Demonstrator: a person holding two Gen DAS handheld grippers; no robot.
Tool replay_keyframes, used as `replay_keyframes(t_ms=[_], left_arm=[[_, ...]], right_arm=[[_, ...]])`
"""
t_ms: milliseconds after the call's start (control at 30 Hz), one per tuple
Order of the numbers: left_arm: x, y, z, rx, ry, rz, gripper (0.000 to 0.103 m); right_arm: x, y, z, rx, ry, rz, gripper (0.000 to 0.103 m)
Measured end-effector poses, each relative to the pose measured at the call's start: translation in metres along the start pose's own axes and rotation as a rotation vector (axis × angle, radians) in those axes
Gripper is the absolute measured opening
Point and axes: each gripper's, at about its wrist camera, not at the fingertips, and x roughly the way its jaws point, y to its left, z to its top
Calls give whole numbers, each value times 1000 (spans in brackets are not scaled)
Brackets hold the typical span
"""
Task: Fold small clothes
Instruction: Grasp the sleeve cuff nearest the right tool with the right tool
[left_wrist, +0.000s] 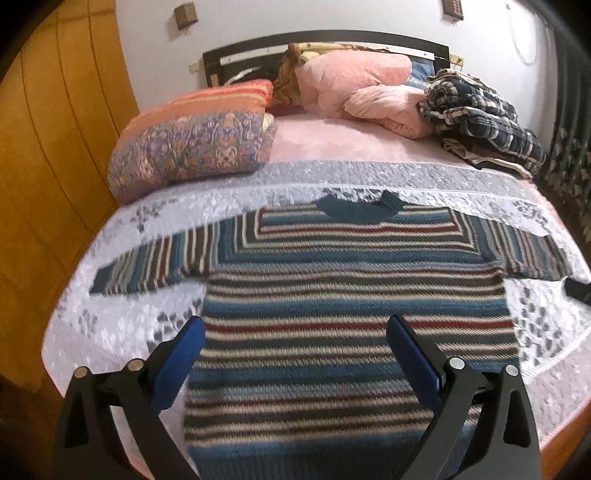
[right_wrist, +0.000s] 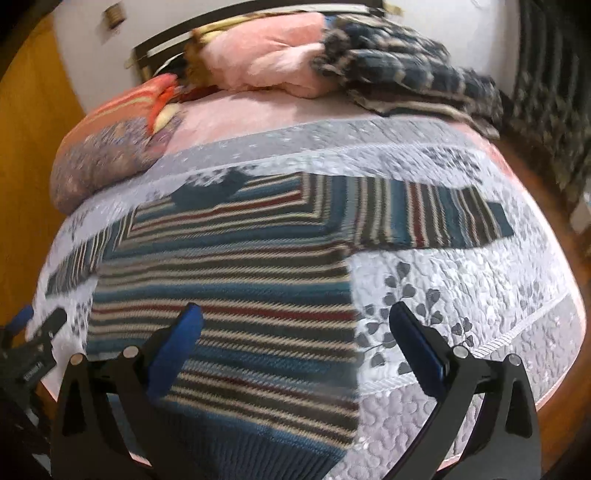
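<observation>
A bed (left_wrist: 122, 325) w/ a grey-and-white leaf-print quilt (left_wrist: 110, 332) filled both wrist views. Landmark: a striped knit sweater (left_wrist: 351, 332), laid flat at the quilt's middle, neck toward the headboard (left_wrist: 258, 55), both sleeves spread out sideways. Beyond the sweater's neck lay a pink blanket (left_wrist: 354, 85); beyond its left sleeve, a folded floral comforter (left_wrist: 192, 147); beyond its right sleeve, a heap of plaid cloth (left_wrist: 480, 114). The left claw (left_wrist: 295, 325) hung above the sweater's lower body, blue pads wide apart, holding nothing. The right claw (right_wrist: 295, 314) hung over the sweater's right side edge, also spread wide and empty, one pad above knit, the other above quilt.
</observation>
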Motion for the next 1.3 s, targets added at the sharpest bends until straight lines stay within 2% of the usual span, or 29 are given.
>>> replay_keyframes(t_ms=[67,167,300,433,533,700,833,867,900,933,967,1067,1133,1167,1233,1267,1300], left_arm=[[9,-7,4,-9,20,-8,99],[23,-20,5,-28,65,-66,99],[47,-45,17,4,48,-86,99],[78,-67,32,-26,79,-178,99],[97,-88,44,-24,58,-209,99],[129,-123,59,1,36,-248,99],[157,-140,64,-28,62,-268,99],[164,-144,64,-35,71,-271,99],[172,-148,64,-41,81,-271,99],[176,-150,64,-42,85,-271,99],[180,-151,63,-43,87,-269,99],[188,-155,62,-36,87,-256,99],[191,-157,61,-34,89,-249,99],[193,-157,60,-34,93,-246,99],[195,-159,59,-35,101,-245,99],[195,-159,58,-34,103,-247,99],[193,-160,57,-30,102,-250,99]], right_arm=[[7,-27,14,50,8,2,100],[22,-73,36,121,10,-26,100],[54,-166,64,290,61,-39,100],[76,-261,70,420,76,-110,100],[93,-326,66,526,67,-111,100],[136,-394,62,577,95,-145,100],[161,-415,67,569,109,-163,95],[168,-421,68,573,119,-154,90],[174,-424,68,577,128,-139,79],[180,-428,69,583,140,-124,73],[187,-434,69,602,151,-101,71],[198,-437,70,632,168,-86,76],[199,-431,75,610,171,-98,71],[199,-427,76,594,168,-91,58],[200,-418,81,557,168,-113,45],[200,-416,82,550,164,-105,25],[199,-415,83,555,156,-87,12]])
